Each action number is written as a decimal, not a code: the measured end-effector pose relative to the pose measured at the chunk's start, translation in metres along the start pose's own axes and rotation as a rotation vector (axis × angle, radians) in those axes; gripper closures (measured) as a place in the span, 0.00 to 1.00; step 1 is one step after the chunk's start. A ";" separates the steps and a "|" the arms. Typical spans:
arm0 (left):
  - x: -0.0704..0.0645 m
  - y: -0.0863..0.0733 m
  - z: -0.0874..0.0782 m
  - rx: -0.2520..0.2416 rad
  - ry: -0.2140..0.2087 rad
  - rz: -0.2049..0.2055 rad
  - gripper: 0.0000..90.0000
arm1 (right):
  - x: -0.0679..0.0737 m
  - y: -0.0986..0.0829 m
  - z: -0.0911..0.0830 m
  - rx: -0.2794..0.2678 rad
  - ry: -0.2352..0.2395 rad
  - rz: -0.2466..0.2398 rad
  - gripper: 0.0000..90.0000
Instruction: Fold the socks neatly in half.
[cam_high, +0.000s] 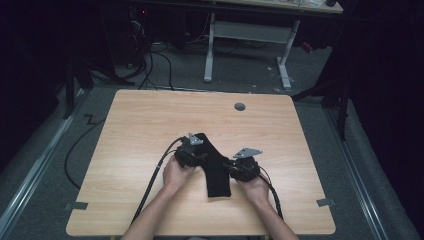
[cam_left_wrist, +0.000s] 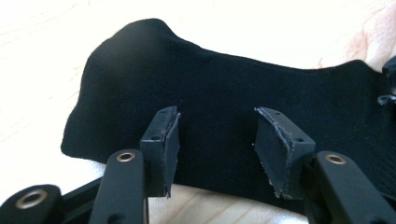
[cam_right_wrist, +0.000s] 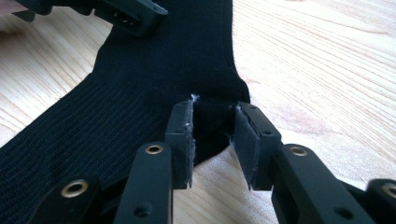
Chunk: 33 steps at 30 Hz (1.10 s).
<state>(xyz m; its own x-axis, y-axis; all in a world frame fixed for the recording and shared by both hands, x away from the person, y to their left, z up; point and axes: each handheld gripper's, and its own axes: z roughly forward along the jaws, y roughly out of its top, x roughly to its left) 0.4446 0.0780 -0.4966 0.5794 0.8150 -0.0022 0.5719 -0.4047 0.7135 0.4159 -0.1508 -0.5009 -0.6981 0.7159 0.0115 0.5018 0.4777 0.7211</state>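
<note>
Light wood-grain table (cam_high: 130, 150), rounded corners, w/ a small grey round cap (cam_high: 240, 106) set in the top near the far edge; two grey tape bits at the near corners, one left (cam_high: 76, 205), one right (cam_high: 325, 202). Room is dark: grey floor, a white-legged desk (cam_high: 250, 35) behind the table, loose cables (cam_high: 150, 65) on the floor by it, metal rails running along both sides. One black sock (cam_high: 216, 167) lies flat at mid-table, bent at the heel, ribbed cuff end toward the person, other end pointing away to the left. Nothing else on the top, nothing blocking either hand. Two grippers, one per hand, each trailing a black cable off the near edge and carrying a grey plate on top. Left gripper (cam_left_wrist: 217, 135) sits over the sock's far part, jaws spread wide w/ the fabric lying flat beneath and between them, not pinched. Right gripper (cam_right_wrist: 213, 135) is at the heel bend, jaws parted to either side of that edge, pads near the cloth but gap visible; no grip. Left gripper's body also visible in right gripper view, top left, over the sock
</note>
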 end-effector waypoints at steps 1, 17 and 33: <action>0.000 0.000 -0.001 0.005 0.000 0.001 0.56 | 0.000 0.000 0.000 0.000 0.001 0.003 0.74; 0.011 -0.001 -0.022 -0.014 0.001 -0.060 0.51 | 0.004 -0.004 -0.008 -0.009 0.033 -0.028 0.81; 0.051 0.002 -0.048 -0.105 0.054 -0.188 0.39 | -0.009 -0.022 -0.035 -0.081 0.014 0.022 0.86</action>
<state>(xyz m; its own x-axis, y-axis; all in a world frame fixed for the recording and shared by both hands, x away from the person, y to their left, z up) 0.4474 0.1389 -0.4615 0.4351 0.8940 -0.1066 0.6017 -0.2007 0.7731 0.3941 -0.1854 -0.4926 -0.6946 0.7184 0.0372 0.4746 0.4187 0.7742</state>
